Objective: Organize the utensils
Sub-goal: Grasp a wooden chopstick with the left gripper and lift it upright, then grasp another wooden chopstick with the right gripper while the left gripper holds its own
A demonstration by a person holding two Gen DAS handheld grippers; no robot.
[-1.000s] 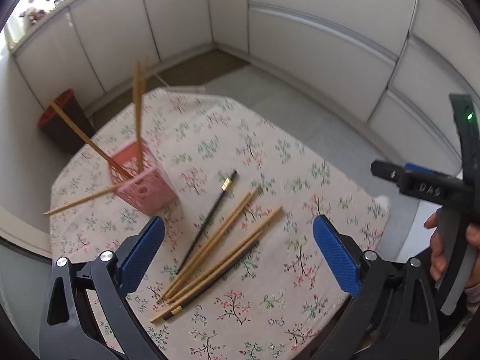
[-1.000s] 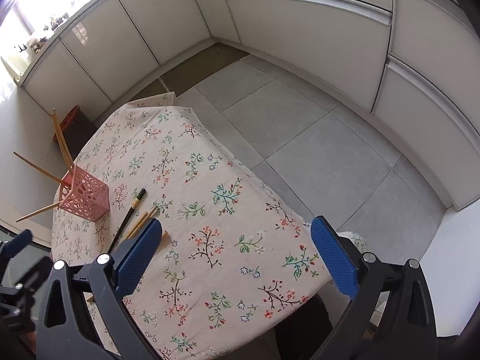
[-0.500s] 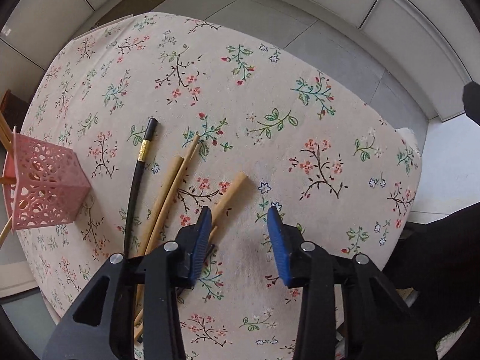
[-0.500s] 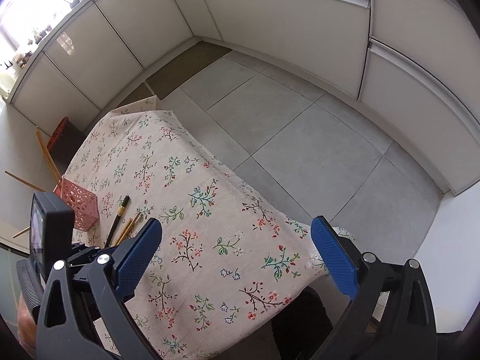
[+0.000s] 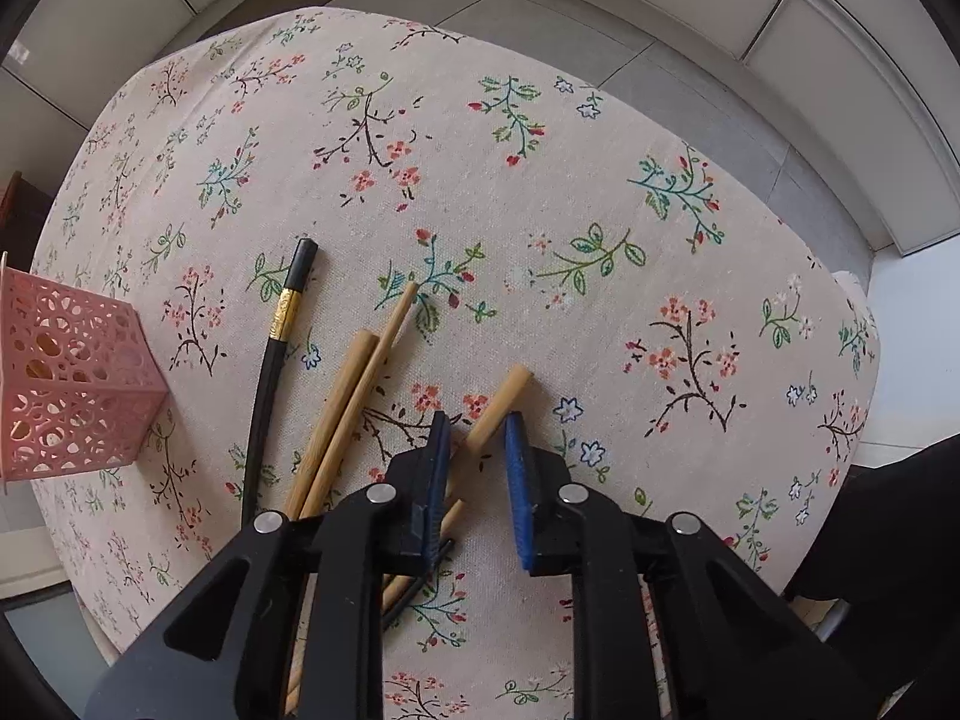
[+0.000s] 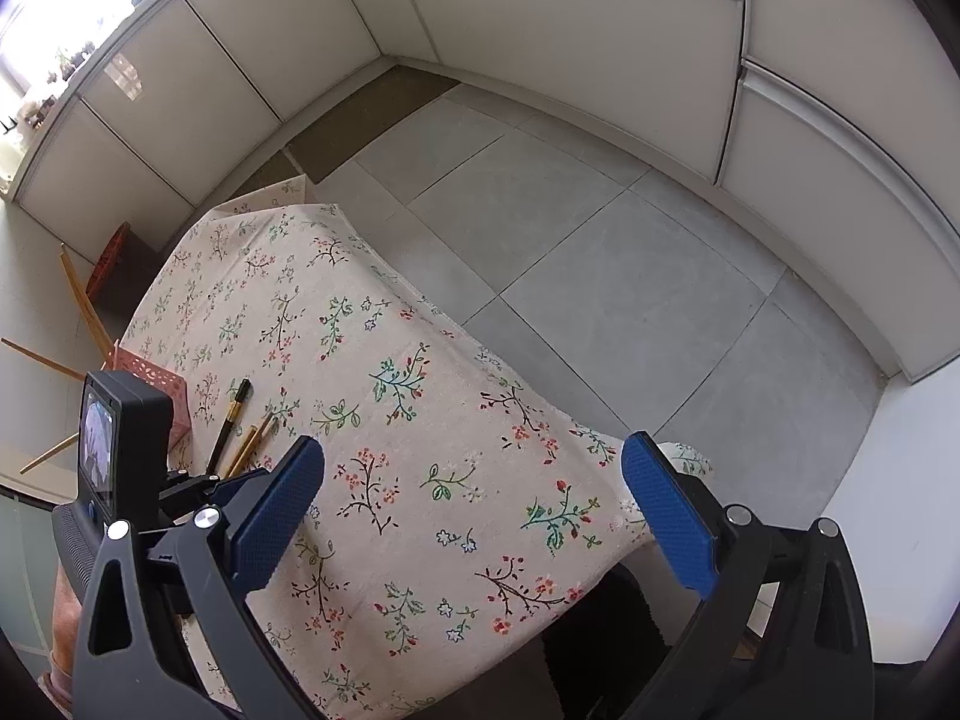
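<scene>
Left wrist view: the left tool (image 5: 477,429) points straight down at the desk covered in a pink floral cloth (image 5: 540,192). Its blue-padded jaws are closing, with the upper part of a light bamboo chopstick (image 5: 501,399) lying between them; whether the pads already press on it cannot be told. Just to the left lie two more bamboo chopsticks (image 5: 345,402), side by side and touching, and beyond them a black chopstick with a gold band (image 5: 279,336), all flat on the cloth and running from near the camera toward the desk's middle. A pink perforated plastic holder (image 5: 72,384) stands at the left edge of the desk, apart from the loose chopsticks.

Right wrist view: the right tool (image 6: 474,507) hovers above the near end of the desk, tilted steeply downward, its jaws spread wide with nothing between them. At lower left the left tool's black body and small screen are seen, held over the chopstick group (image 6: 243,426). Bamboo chopsticks (image 6: 84,306) lean outward from the pink holder (image 6: 162,378).
</scene>
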